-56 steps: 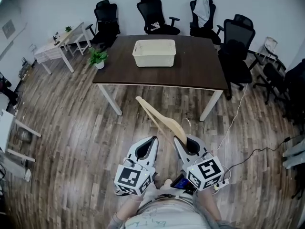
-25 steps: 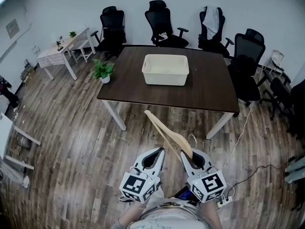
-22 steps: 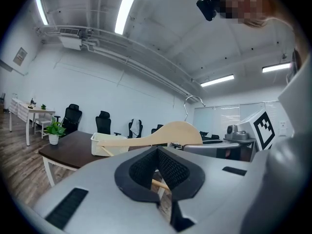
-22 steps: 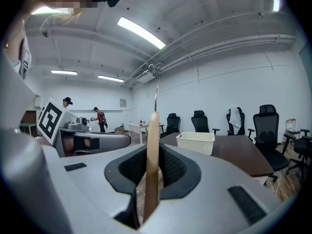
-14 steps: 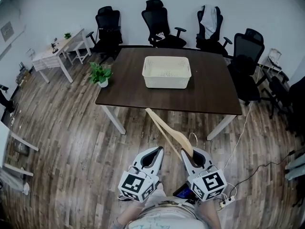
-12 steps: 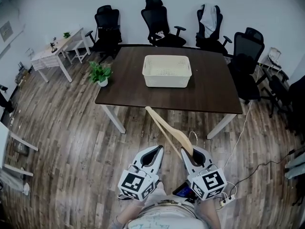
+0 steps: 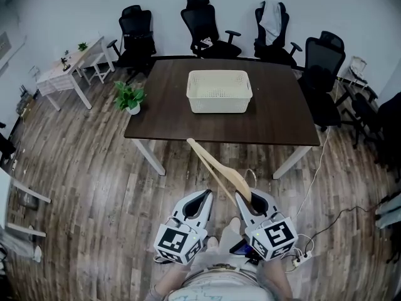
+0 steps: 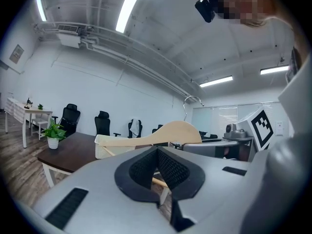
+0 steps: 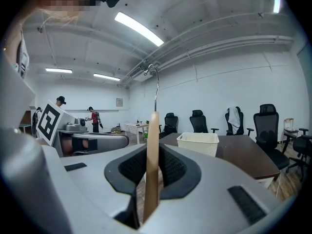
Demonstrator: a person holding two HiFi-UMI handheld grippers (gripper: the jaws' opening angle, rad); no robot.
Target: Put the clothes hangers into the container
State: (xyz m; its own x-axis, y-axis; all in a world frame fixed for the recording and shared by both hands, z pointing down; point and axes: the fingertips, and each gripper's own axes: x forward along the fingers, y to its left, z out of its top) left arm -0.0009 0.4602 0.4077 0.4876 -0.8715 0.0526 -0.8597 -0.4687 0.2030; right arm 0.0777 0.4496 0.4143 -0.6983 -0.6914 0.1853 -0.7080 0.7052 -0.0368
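Clothes hanger [image 7: 216, 170] of pale wood sits clamped in the right hand-held gripper [image 7: 249, 200], low in the head view above the plank floor [image 7: 94, 180]. Its long arm slants up and left until the tip overlaps the near edge of the dark desk [image 7: 276, 121]. From the left, a small white side desk [image 7: 62, 74] stands by the wall and a potted plant [image 7: 130, 97] sits right at the dark desk's left edge. Next comes the left hand-held gripper [image 7: 199, 202], clenched on nothing, just beside its partner. The cream container [image 7: 219, 91] rests mid-desk, well apart from the hanger, with the near edge and a stretch of bare desktop between them. Black office chairs [image 7: 203, 21] ring the far and right sides, and a cable [image 7: 318, 162] trails over the floor at right. Only the left gripper view shows the hanger's broad shoulder side-on, beside the other gripper's marker cube [image 8: 263, 128]. The right gripper view gives the hanger edge-on, a thin strip pinched between the pads with its wire hook [image 9: 155, 79] rising above. That view also shows two people [image 9: 60, 101] far off at left, whom the head view does not catch.
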